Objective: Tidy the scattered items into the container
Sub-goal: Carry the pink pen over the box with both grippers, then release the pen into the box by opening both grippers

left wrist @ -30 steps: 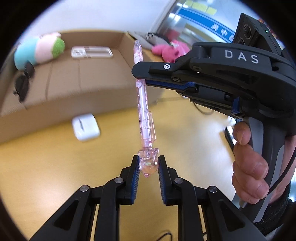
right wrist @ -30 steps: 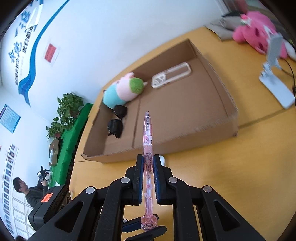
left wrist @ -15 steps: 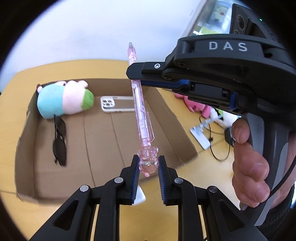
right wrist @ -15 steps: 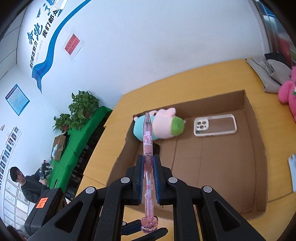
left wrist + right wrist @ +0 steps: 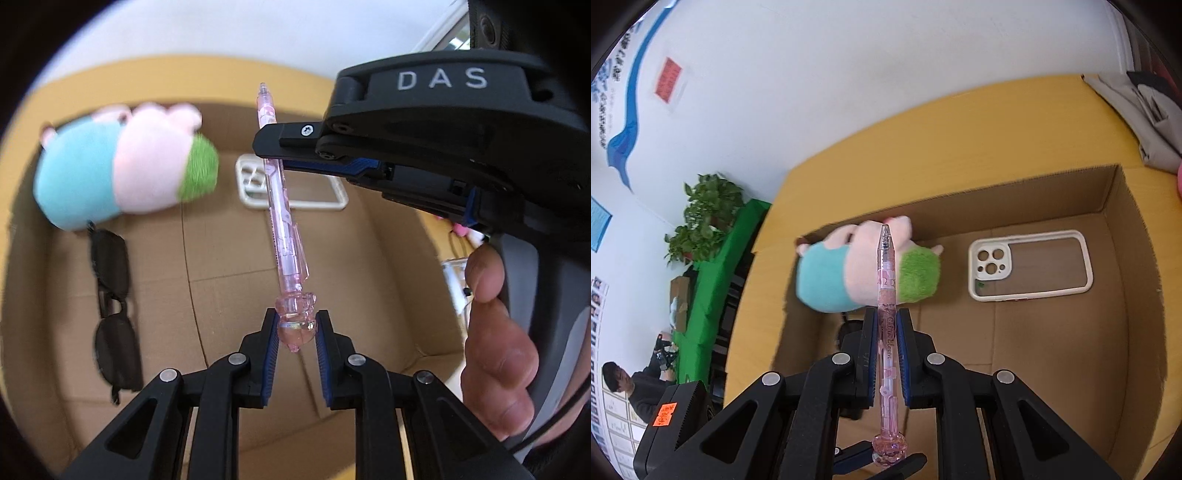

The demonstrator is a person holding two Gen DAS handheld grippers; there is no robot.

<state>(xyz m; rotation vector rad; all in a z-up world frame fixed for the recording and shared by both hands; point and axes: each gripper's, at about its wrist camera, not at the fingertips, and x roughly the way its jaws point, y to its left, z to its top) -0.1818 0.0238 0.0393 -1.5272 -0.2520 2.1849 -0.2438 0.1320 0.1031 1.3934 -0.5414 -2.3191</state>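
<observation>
Two claws carrying one pink pen | my right claw is clamping its barrel, my left claw pinching its cap | pen is hanging over the cardboard box, plush at 10 o'clock | next: lowering, releasing both together.

White wall with blue mural, potted plant, green-covered bench, yellow tabletop.

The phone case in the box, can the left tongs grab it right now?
Probably not: the left tongs are shut on the pink pen, shared with the right tongs. The phone case itself lies uncovered in the cardboard box.
</observation>
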